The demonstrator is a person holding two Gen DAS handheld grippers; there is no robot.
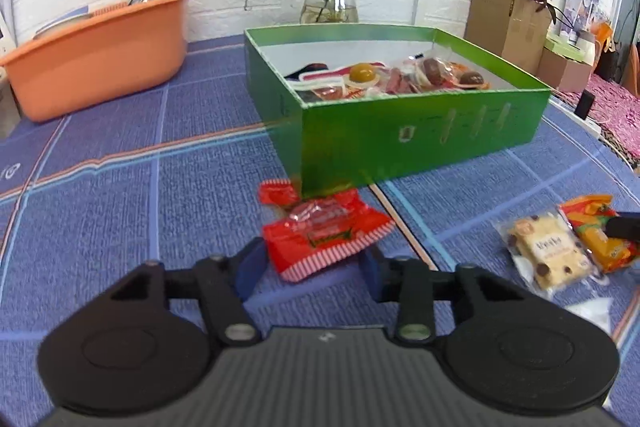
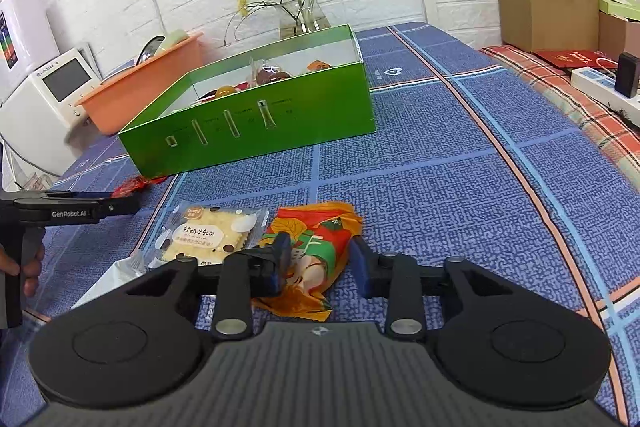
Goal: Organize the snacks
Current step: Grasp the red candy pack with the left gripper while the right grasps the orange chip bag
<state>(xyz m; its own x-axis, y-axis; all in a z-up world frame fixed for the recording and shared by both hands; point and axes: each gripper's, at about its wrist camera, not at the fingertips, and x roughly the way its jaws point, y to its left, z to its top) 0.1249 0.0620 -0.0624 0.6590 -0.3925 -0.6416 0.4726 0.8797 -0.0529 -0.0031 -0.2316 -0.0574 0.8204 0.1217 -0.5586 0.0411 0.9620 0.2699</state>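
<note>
A green box (image 1: 420,131) holding several wrapped sweets stands on the blue checked cloth. In front of its near corner lies a red snack packet (image 1: 324,231), and my left gripper (image 1: 310,267) has its blue pads pressed against the packet's sides. To the right lies a biscuit packet (image 1: 548,251) next to an orange snack packet (image 1: 592,227). In the right wrist view my right gripper (image 2: 320,261) is shut on the orange snack packet (image 2: 320,239), with the biscuit packet (image 2: 208,235) just to its left. The green box (image 2: 248,131) stands beyond them.
An orange basin (image 1: 96,55) with dishes sits at the back left and a glass vase (image 1: 330,3) behind the box. A thin stick (image 1: 400,223) lies by the box. A white wrapper (image 2: 112,275), a white appliance (image 2: 52,91) and a power strip (image 2: 600,87) lie around the edges.
</note>
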